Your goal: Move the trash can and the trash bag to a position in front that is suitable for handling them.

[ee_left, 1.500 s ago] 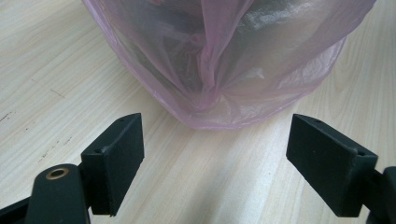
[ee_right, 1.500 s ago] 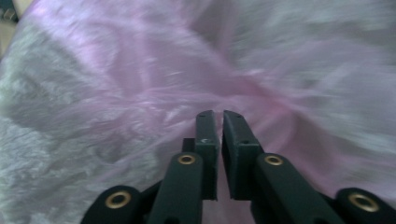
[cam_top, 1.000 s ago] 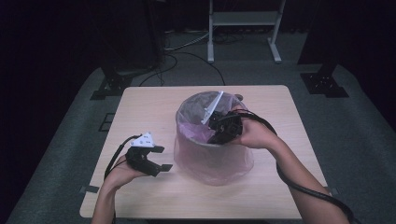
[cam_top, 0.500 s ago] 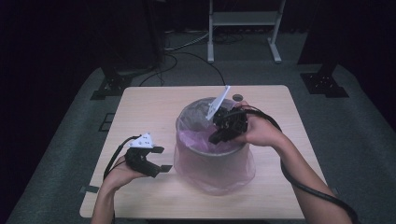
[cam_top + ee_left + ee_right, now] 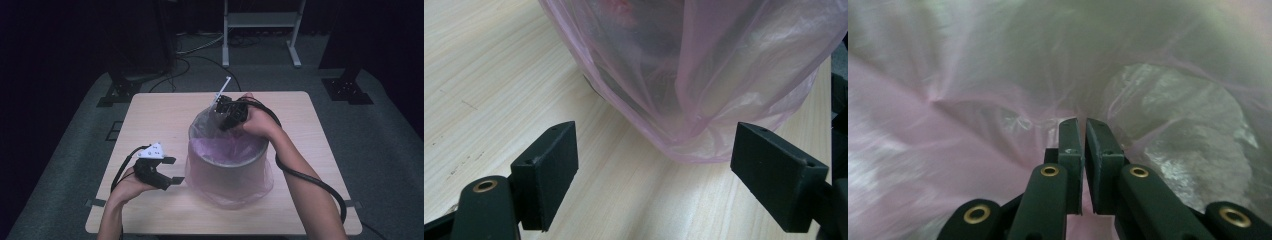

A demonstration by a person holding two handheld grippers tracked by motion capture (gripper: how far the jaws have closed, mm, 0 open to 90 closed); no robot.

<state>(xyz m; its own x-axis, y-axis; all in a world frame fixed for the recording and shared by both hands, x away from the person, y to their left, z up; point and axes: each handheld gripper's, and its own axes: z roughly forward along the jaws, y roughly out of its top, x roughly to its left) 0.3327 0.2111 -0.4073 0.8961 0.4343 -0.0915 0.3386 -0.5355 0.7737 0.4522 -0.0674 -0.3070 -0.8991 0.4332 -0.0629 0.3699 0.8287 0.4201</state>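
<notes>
Pale woodgrain table, filmy pink liner, round bin

Looks like a lab or recording studio, not a home. Beyond my right claw: black-draped walls, grey carpet, a metal stand frame, loose cables on the floor. Black rig feet flank a lone bare wooden counter, lit from above.

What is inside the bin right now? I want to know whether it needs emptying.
The bin holds a pink plastic bag lining it and draped outside. The film hides the bottom, so its contents cannot be told.
</notes>
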